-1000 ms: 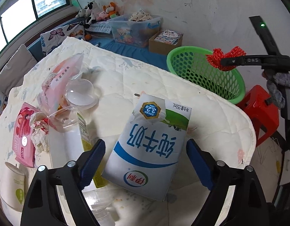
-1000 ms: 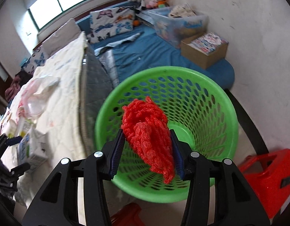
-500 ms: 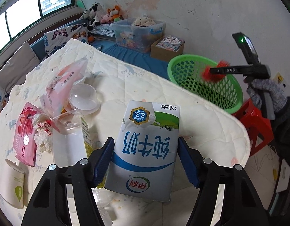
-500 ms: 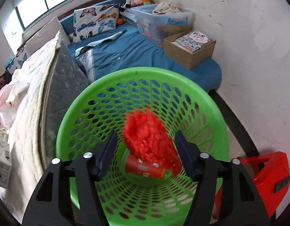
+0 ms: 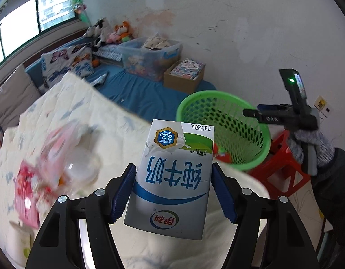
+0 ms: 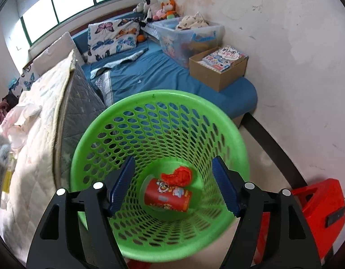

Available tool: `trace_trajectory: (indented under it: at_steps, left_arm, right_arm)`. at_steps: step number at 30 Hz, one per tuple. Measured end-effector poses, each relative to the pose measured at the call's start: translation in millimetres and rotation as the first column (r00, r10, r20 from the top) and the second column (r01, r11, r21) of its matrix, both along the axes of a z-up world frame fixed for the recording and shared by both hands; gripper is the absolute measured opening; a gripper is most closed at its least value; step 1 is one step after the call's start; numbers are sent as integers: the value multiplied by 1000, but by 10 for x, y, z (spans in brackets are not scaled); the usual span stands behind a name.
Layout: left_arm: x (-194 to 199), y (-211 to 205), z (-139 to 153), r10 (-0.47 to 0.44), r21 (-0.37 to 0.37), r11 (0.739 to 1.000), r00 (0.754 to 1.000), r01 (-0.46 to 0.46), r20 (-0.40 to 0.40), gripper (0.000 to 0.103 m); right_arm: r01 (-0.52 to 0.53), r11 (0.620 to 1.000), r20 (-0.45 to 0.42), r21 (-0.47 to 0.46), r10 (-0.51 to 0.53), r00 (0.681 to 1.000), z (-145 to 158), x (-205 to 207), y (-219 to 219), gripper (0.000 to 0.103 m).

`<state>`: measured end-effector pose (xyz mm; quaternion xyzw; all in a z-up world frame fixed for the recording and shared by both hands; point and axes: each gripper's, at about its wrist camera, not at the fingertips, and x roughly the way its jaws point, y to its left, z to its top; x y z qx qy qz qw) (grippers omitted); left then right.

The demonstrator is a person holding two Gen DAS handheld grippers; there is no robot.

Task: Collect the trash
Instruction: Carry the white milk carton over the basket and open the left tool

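Observation:
My left gripper (image 5: 173,192) is shut on a white and blue milk carton (image 5: 172,179), lifted off the quilted bed cover (image 5: 100,121). The green mesh basket (image 5: 219,121) stands past the bed's edge at the right. My right gripper (image 6: 173,188) hangs over that green mesh basket (image 6: 100,139), its jaws opening with nothing between them. The red net scrap (image 6: 179,176) lies at the bottom of the basket beside a red can (image 6: 168,196). In the left wrist view the right gripper (image 5: 251,113) reaches over the basket's rim, held by a gloved hand (image 5: 311,148).
Pink wrappers (image 5: 29,188) and a clear plastic cup (image 5: 82,168) lie blurred on the bed at the left. A red stool (image 6: 318,204) stands right of the basket. A cardboard box (image 6: 219,67) and a plastic bin (image 6: 188,33) sit on the blue mattress behind.
My left gripper closed on the milk carton and lifted it off the bed. My right gripper opened over the basket and the red net scrap dropped to the bottom.

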<state>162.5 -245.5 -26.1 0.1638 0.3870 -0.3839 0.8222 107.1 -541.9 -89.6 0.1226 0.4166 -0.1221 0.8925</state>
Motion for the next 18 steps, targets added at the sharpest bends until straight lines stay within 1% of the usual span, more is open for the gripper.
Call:
trace_trajectory:
  at_steps: [2, 3, 4, 8, 12, 13, 17, 18]
  left_arm:
    - [30, -172, 19, -20, -1, 1000, 1000, 20, -5, 65]
    - [42, -261, 26, -31, -1, 1000, 1000, 31, -6, 65]
    - [49, -377, 31, -45, 3, 999, 999, 45, -1, 65]
    - [58, -776, 13, -84, 22, 996, 996, 84, 1, 65]
    - [83, -1132, -46, -113, 48, 992, 993, 113, -17, 65]
    - [90, -1234, -74, -129, 56, 990, 991, 130, -29, 65]
    - [120, -1561, -208, -147, 103, 983, 988, 151, -44, 65]
    - [147, -1653, -267, -151, 116, 981, 987, 157, -60, 65]
  right_arm:
    - [10, 1000, 11, -4, -10, 1000, 48, -110, -24, 72]
    - [15, 1000, 19, -1, -15, 1000, 71, -178, -41, 76]
    - [19, 1000, 19, 1, -19, 1000, 86, -233, -55, 77]
    - [32, 999, 21, -6, -32, 999, 125, -404, -91, 77]
    - [43, 999, 22, -6, -43, 999, 121, -564, -106, 78]
    - [45, 999, 25, -4, -45, 999, 119, -598, -108, 78]
    - [57, 998, 27, -10, -56, 998, 100, -702, -114, 79]
    - [58, 998, 27, -7, -58, 998, 96, -720, -116, 79]
